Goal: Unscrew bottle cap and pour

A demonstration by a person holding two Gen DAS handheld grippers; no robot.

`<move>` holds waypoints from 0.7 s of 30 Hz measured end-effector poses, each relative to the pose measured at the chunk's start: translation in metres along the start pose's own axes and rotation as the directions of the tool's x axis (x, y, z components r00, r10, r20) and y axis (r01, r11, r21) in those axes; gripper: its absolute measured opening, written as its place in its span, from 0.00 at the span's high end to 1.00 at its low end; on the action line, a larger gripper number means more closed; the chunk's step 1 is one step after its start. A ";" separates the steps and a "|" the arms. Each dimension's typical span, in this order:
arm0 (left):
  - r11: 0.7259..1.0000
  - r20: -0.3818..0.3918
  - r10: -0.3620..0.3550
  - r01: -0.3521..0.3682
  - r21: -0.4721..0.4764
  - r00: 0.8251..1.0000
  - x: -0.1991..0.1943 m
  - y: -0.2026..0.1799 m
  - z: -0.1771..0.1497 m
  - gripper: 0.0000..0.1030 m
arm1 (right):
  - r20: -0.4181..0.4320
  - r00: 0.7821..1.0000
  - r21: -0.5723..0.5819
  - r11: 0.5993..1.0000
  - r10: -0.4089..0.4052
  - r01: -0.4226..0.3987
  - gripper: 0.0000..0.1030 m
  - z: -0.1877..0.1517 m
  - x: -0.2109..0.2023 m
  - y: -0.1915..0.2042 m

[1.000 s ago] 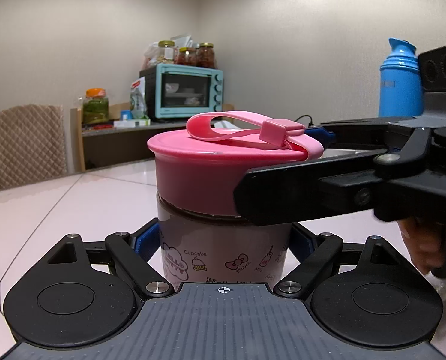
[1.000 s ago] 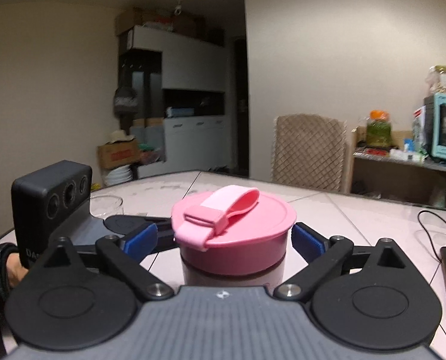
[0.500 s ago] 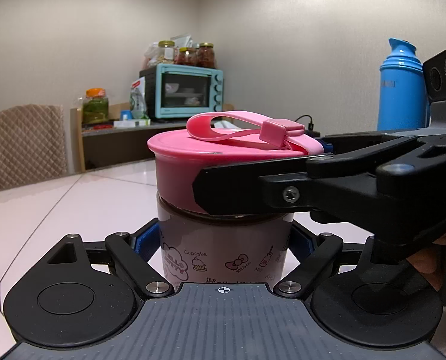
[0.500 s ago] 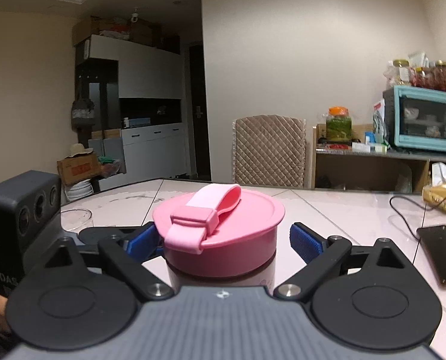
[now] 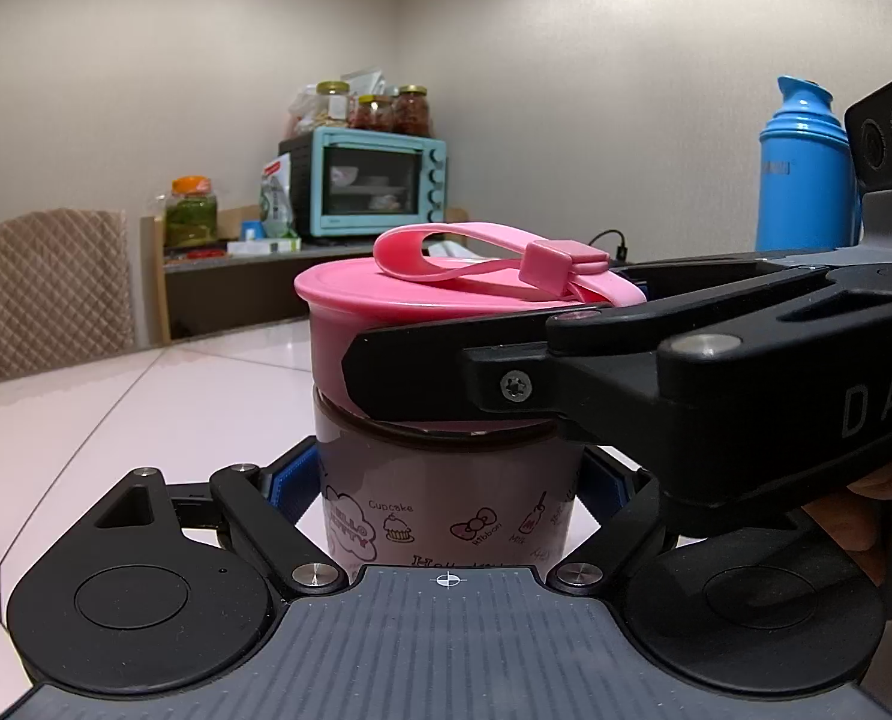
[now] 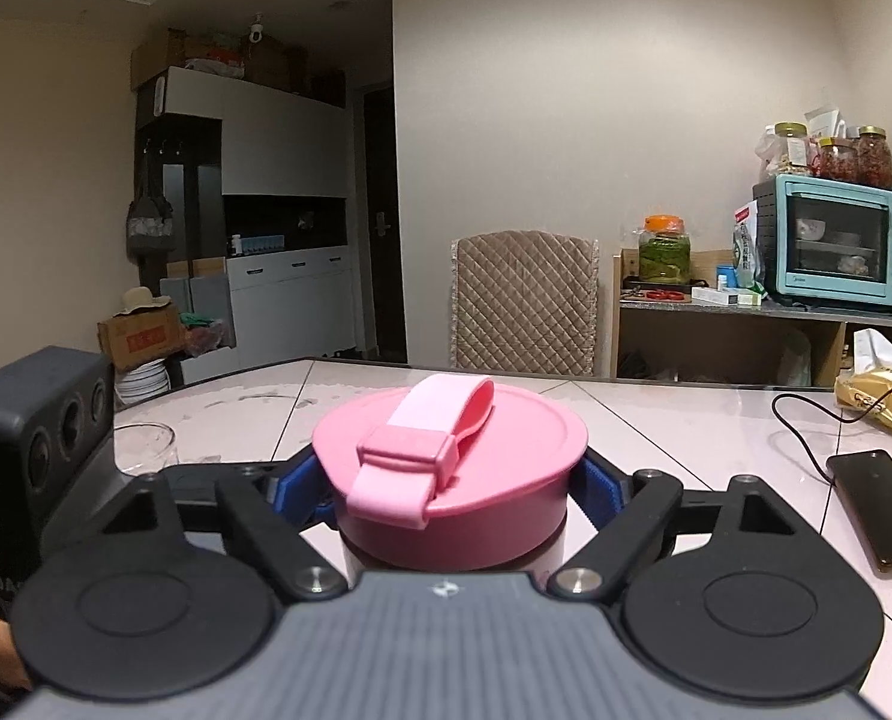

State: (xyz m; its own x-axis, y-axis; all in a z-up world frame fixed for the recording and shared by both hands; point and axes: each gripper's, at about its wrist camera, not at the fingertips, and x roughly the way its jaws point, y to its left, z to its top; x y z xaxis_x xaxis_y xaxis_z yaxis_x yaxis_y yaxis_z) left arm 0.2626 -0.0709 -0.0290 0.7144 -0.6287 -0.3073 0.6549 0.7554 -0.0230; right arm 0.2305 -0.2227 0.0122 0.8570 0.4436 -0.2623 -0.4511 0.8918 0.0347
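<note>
I have the bottle (image 5: 446, 498) standing upright on the pale table (image 5: 86, 408), pinned low on its printed body by my left gripper (image 5: 446, 480), whose blue pads sit clamped against both sides of it. My right gripper (image 6: 451, 480) has come in higher, from the right in the left wrist view, and its jaws have just been closing with the pink cap (image 6: 451, 456) between them; both blue pads now press on the cap's rim, so I read that as a firm grasp on the cap. The cap is seated on the bottle, its carry strap (image 6: 434, 426) lying across the top, so I judge this as the start of step 1: unscrewing has a grip but no turn to show for it. Next I need to twist the right wrist about the bottle's upright axis while the left holds the body dead steady. A glass (image 6: 146, 444) stands well apart on the left, likely where I'll pour. The risk is pads slipping on smooth plastic.
</note>
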 end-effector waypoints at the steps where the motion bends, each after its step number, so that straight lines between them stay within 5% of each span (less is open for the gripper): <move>1: 1.000 0.000 0.000 0.000 0.000 1.000 0.000 0.000 0.000 0.13 | -0.002 1.000 -0.005 1.000 0.009 -0.009 0.17 0.000 0.000 -0.001; 8: 1.000 0.000 0.000 0.000 0.000 1.000 0.000 0.000 0.000 0.13 | -0.020 0.991 -0.073 0.988 0.133 -0.134 0.17 0.003 -0.001 -0.015; 13: 1.000 0.000 0.000 0.000 0.000 1.000 -0.002 -0.001 -0.001 0.13 | -0.052 0.959 -0.106 0.954 0.277 -0.281 0.17 0.009 0.002 -0.035; 21: 1.000 0.000 -0.001 0.001 -0.001 1.000 -0.002 -0.001 0.000 0.13 | -0.118 0.857 -0.115 0.850 0.502 -0.514 0.17 0.024 0.017 -0.066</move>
State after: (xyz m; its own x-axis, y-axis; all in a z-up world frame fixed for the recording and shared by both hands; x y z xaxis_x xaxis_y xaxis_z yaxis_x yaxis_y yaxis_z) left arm 0.2604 -0.0700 -0.0287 0.7137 -0.6294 -0.3072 0.6555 0.7549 -0.0239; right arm 0.2806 -0.2723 0.0286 0.4787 0.8171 -0.3214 -0.8524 0.5202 0.0530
